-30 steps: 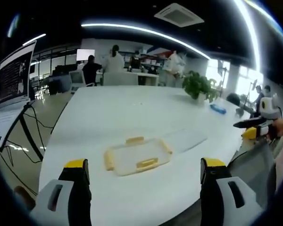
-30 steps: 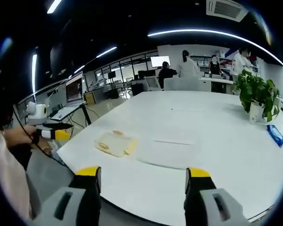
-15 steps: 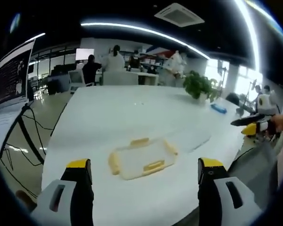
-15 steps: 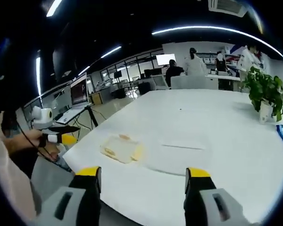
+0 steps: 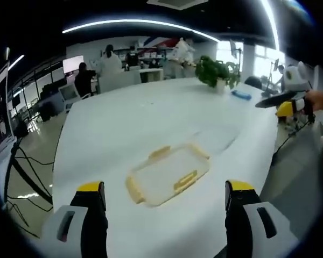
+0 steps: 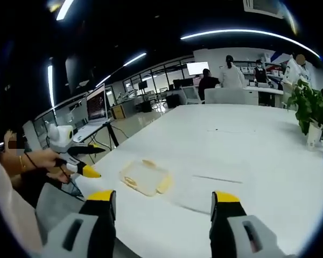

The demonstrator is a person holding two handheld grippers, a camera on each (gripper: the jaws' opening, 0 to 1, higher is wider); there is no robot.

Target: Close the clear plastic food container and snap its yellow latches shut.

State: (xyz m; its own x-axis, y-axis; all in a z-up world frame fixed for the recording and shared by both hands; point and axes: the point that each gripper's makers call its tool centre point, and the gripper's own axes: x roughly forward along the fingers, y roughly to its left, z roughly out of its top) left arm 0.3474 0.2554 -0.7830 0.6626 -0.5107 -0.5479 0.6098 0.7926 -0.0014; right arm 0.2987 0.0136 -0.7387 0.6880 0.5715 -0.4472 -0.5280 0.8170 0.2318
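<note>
One clear container [image 5: 168, 174] with four yellow latches [image 5: 185, 181] on the white table [image 5: 124, 123], both grippers [image 5: 164, 196] [image 6: 162, 201] wide apart, empty.

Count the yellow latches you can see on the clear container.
3 in the left gripper view: far edge, left end, near edge. The right end's may be hidden.

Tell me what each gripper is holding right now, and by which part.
Nothing is held. The left gripper and right gripper both have open, empty jaws, short of the clear plastic food container, which lies untouched on the white table.
</note>
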